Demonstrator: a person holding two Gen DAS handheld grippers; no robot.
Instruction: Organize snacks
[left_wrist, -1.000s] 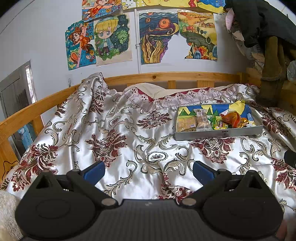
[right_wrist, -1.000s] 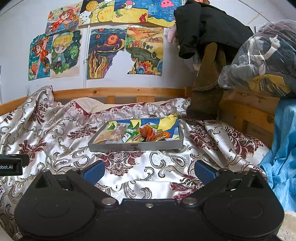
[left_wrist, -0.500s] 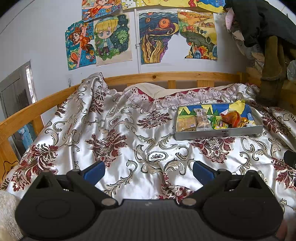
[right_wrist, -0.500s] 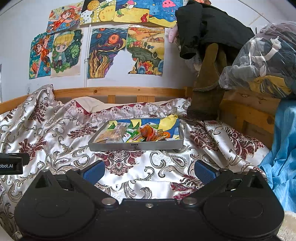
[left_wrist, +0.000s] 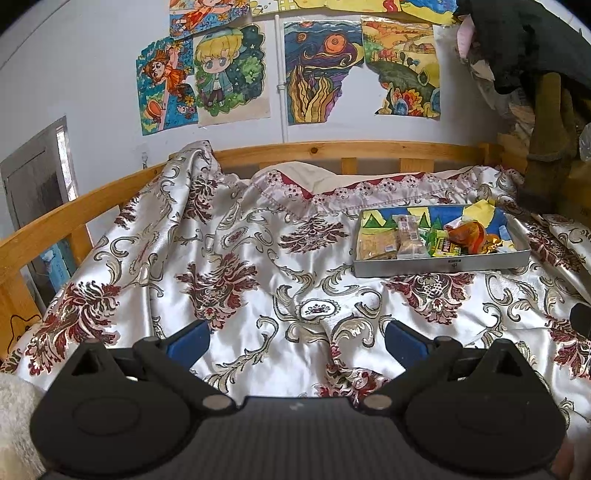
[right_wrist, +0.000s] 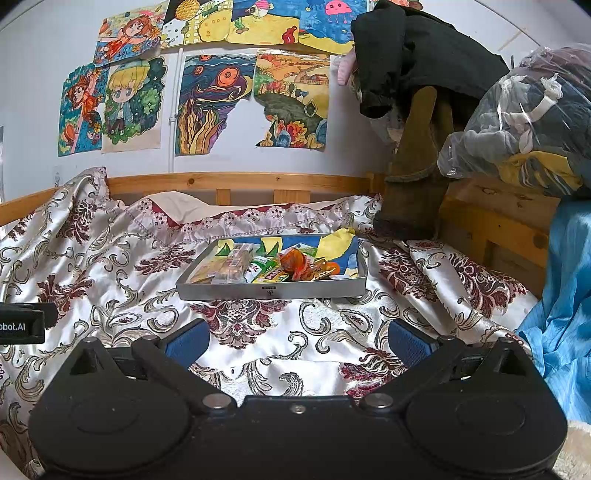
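A shallow grey tray (left_wrist: 439, 265) (right_wrist: 271, 290) lies on the satin bedspread and holds several wrapped snacks: tan biscuit packs (left_wrist: 376, 243) (right_wrist: 225, 267) at its left, green and yellow packets (left_wrist: 441, 242) (right_wrist: 267, 271) in the middle, an orange wrapper (left_wrist: 467, 236) (right_wrist: 295, 264) to the right. My left gripper (left_wrist: 295, 338) is open and empty, well short of the tray and left of it. My right gripper (right_wrist: 295, 338) is open and empty, in front of the tray.
The bed has a wooden rail (left_wrist: 332, 149) along the back and left. Dark clothes and a brown boot (right_wrist: 413, 173) pile at the right, with a plastic bag of clothes (right_wrist: 524, 122) and blue cloth (right_wrist: 565, 306). Part of the left gripper (right_wrist: 18, 326) shows at the right view's left edge.
The right wrist view has shifted slightly, so the tray sits a touch lower and further right in it. The left gripper has not moved. Both stay open.
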